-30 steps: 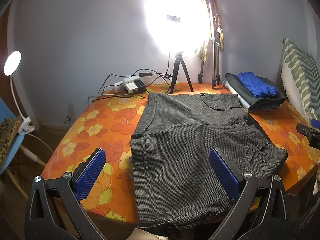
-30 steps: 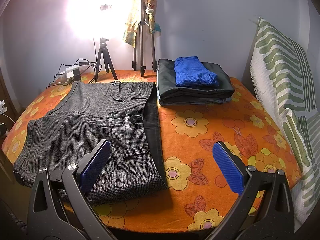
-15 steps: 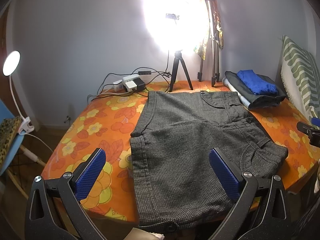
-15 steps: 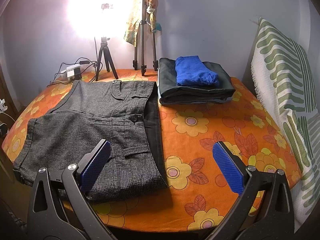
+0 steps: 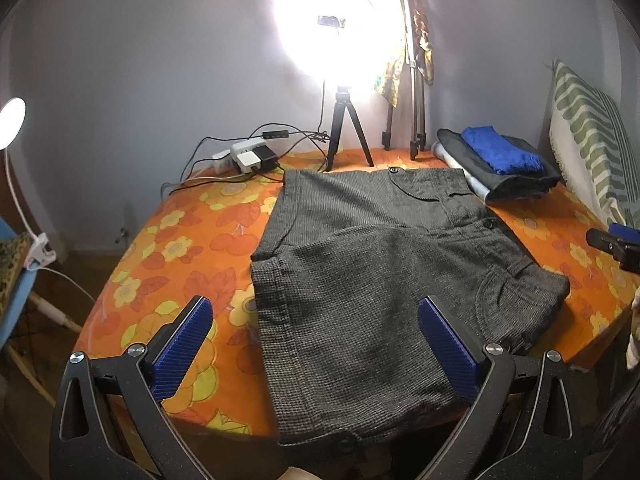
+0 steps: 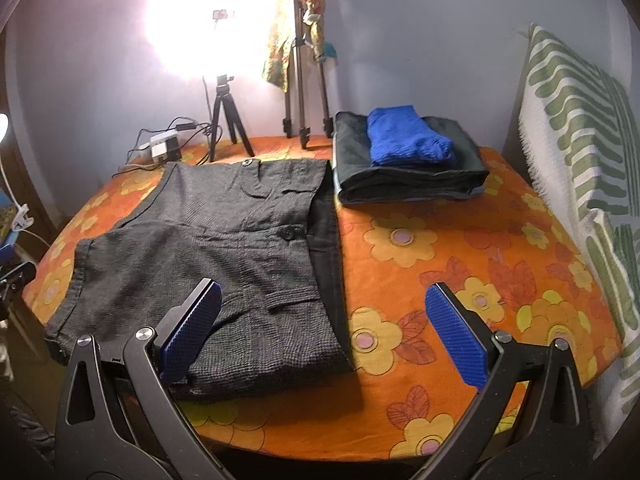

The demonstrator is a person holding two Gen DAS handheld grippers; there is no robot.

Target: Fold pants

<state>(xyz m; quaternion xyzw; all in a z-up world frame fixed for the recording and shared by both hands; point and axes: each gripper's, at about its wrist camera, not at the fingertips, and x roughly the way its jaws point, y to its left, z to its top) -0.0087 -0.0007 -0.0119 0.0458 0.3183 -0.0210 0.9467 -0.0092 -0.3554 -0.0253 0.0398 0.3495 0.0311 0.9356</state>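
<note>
Grey tweed pants (image 5: pixel 372 264) lie folded flat on the orange flowered table (image 5: pixel 180 248), one half laid over the other, the near edge hanging over the table's front. They also show in the right wrist view (image 6: pixel 224 248), with a dark lining strip along their right side. My left gripper (image 5: pixel 316 344) is open and empty, held above the pants' near left part. My right gripper (image 6: pixel 324 332) is open and empty, above the pants' near right corner. Its tip shows at the right edge of the left wrist view (image 5: pixel 616 244).
A folded dark garment with a blue cloth (image 6: pixel 408 140) on top lies at the back right. Two tripods (image 6: pixel 228 120), a bright lamp and a power strip (image 5: pixel 248 158) with cables stand at the back. A green striped cushion (image 6: pixel 580 152) is at the right.
Both grippers have drifted slightly; the views shift a little. The pants have not moved and both grippers stay open.
</note>
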